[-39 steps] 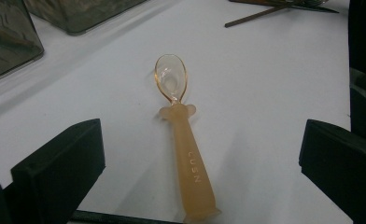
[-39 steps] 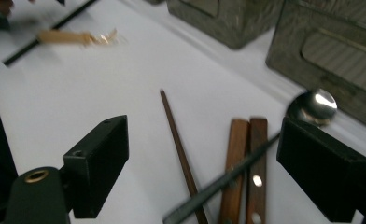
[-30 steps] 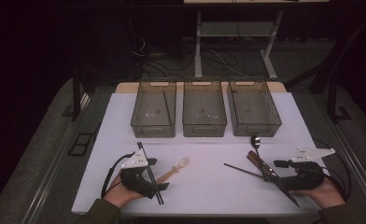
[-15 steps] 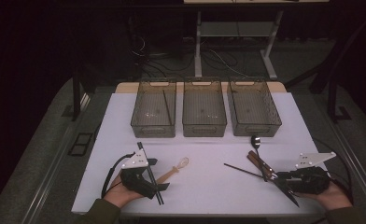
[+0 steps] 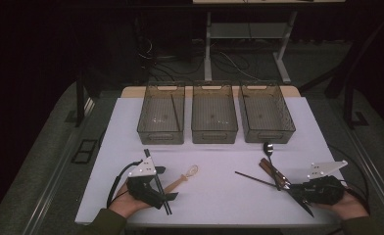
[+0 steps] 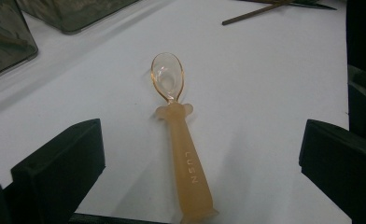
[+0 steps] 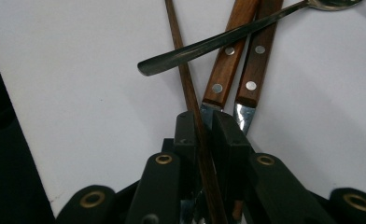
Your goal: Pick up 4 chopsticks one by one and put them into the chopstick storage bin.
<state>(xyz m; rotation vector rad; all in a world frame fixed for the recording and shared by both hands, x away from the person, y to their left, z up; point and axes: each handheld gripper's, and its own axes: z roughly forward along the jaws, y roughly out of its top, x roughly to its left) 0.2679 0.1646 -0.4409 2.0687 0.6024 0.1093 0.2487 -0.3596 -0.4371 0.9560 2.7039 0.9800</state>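
- High view: white table [image 5: 219,147], three clear bins in a row at 12 o'clock: left bin [image 5: 161,117], mid bin [image 5: 214,115], right bin [image 5: 266,113]. Left bin has a thin stick lying in it.
- Left gripper [image 5: 161,193] at 7 o'clock, held in left hand [image 5: 126,203]; a dark stick [image 5: 156,181] lies beside it, contact unclear.
- Left gripper view: jaws spread wide, nothing between the pads. Orange spoon [image 6: 179,140] lies flat on the table between them, clear bowl at 12, handle at 6, marked "LUSN".
- High view: same spoon sits just at 3 o'clock of the left gripper.
- Right gripper [image 5: 298,191] at 5 o'clock, in right hand [image 5: 349,205].
- Right gripper view: jaws clamped on a brown chopstick [image 7: 190,93], which runs up toward 12.
- Two wood-handled knives [image 7: 239,51] lie side by side just at 1 o'clock of the jaws, blades toward the gripper.
- Metal spoon [image 7: 228,39] lies across knives and chopstick, bowl toward 2 o'clock.
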